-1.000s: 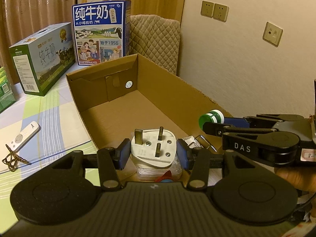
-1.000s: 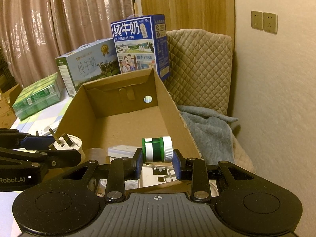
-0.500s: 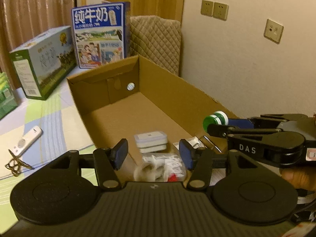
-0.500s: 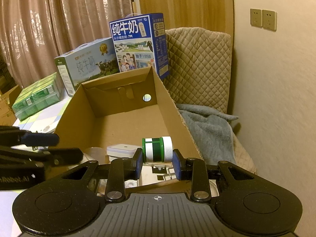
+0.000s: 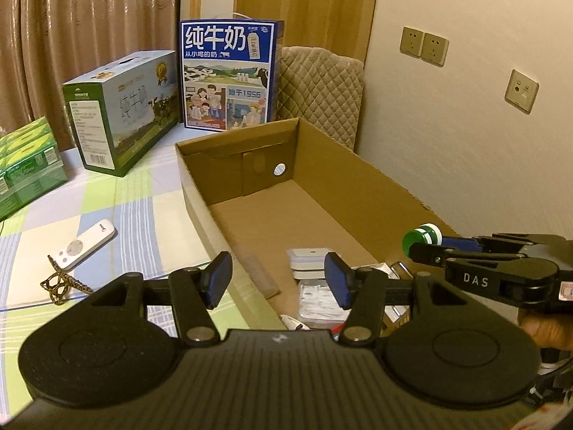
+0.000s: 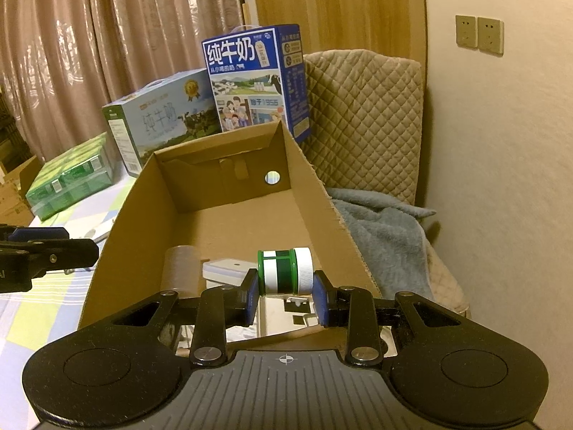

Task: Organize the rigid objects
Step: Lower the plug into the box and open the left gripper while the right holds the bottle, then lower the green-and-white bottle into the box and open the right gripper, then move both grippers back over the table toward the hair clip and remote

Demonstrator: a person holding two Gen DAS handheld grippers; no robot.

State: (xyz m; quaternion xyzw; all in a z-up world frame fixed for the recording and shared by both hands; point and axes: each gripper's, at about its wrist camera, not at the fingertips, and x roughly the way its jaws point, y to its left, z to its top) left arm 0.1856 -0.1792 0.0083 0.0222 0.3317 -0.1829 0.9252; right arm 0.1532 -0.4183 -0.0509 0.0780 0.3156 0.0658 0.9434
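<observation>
The left gripper (image 5: 277, 281), which clamped a white plug a second ago, now hangs released with nothing between its jaws, above the box's near left wall. The plug is gone from both views, so it has most likely been dropped among the items at the box's near end; one more object looks sorted.

The right gripper (image 6: 284, 295) has not moved and stays clenched on the green jar (image 6: 284, 270), held sideways over the near end of the box, not yet placed.

The cardboard box (image 5: 358, 175) is open-topped; its far half is bare. At the near end lie a clear roll (image 6: 181, 267), a white case (image 5: 309, 259), and below it clear packets and shiny bits too jumbled to name.
</observation>
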